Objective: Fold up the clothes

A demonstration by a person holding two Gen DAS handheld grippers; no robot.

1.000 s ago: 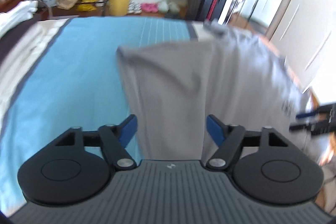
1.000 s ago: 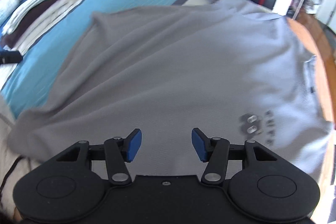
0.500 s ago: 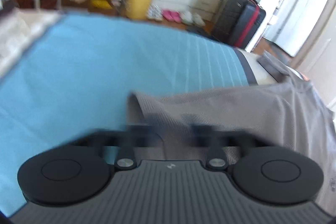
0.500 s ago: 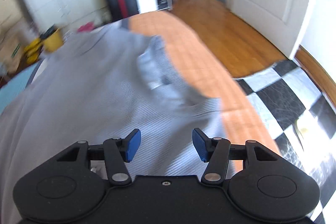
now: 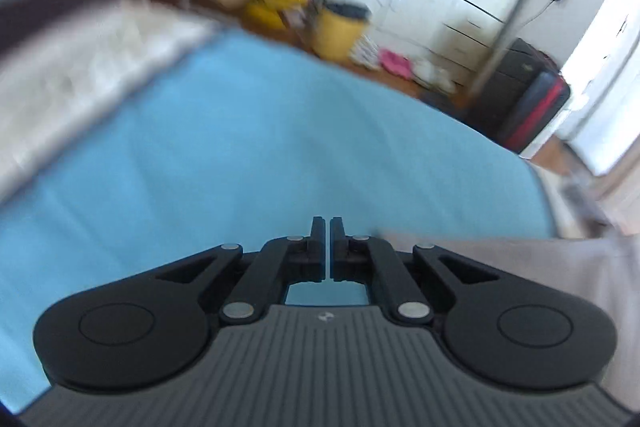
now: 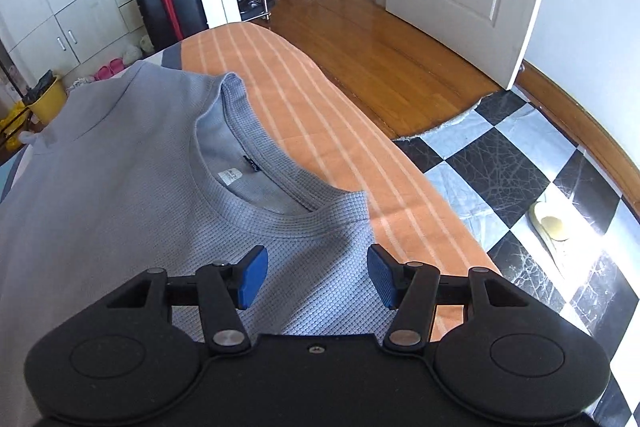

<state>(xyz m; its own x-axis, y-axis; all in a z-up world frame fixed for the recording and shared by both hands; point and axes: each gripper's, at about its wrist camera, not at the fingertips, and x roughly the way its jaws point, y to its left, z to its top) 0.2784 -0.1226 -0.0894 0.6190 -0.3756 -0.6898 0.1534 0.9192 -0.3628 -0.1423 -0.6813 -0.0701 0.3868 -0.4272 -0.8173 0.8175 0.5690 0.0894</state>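
Left gripper [image 5: 325, 227] jaws closed — empty, shirt [image 6: 120, 163] flat

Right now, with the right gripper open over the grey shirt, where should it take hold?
Probably the shoulder just beside the collar, coming straight down from above. The shirt lies flat there on the orange sheet, and the right gripper already hangs open over that spot, so its pads can pinch the edge.

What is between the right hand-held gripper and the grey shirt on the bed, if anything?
Nothing visible. The right hand-held gripper is open right above the grey shirt, near its collar, with only bare fabric between and ahead of its fingers. The orange bedcover beside the shirt has nothing on it.
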